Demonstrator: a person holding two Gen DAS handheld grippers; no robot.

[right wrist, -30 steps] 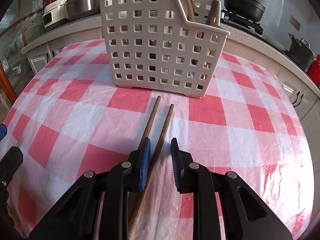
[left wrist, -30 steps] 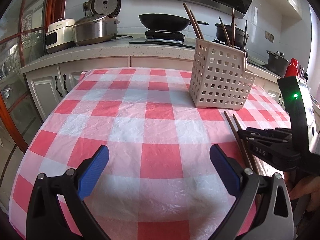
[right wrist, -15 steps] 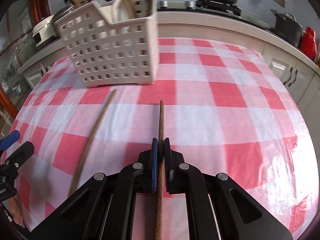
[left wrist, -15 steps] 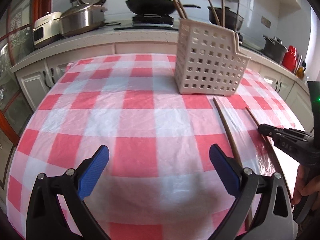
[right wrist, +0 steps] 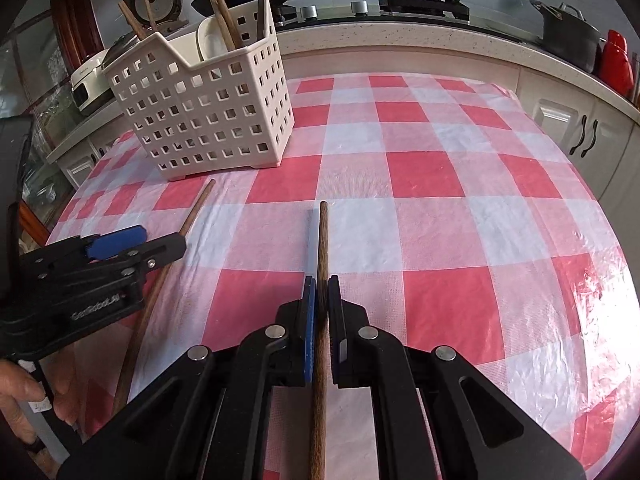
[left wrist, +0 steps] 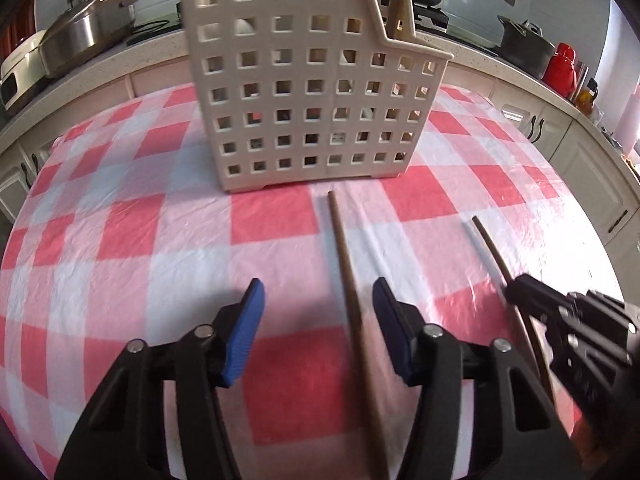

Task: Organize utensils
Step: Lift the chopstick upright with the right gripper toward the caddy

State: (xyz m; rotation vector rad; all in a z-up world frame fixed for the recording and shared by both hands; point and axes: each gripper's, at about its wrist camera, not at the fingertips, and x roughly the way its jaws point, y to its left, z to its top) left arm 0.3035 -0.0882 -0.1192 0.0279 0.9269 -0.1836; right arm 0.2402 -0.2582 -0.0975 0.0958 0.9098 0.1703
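Two chopsticks lie loose on the checked cloth (right wrist: 440,168), well short of the white basket (left wrist: 304,92) that already holds others; the right gripper (right wrist: 319,308) is pinched tight on one chopstick (right wrist: 321,248), gripped partway along, presumably so the free end can be steered into a slot; the left gripper (left wrist: 318,316) straddles the other chopstick (left wrist: 344,256), its jaws closing, pads (left wrist: 246,332) not yet touching the wood; both sticks point toward the basket, which suits a short carry.

Rice cooker (left wrist: 86,26), black pot (right wrist: 568,36), red bottle (left wrist: 562,65) on counter (right wrist: 400,38).
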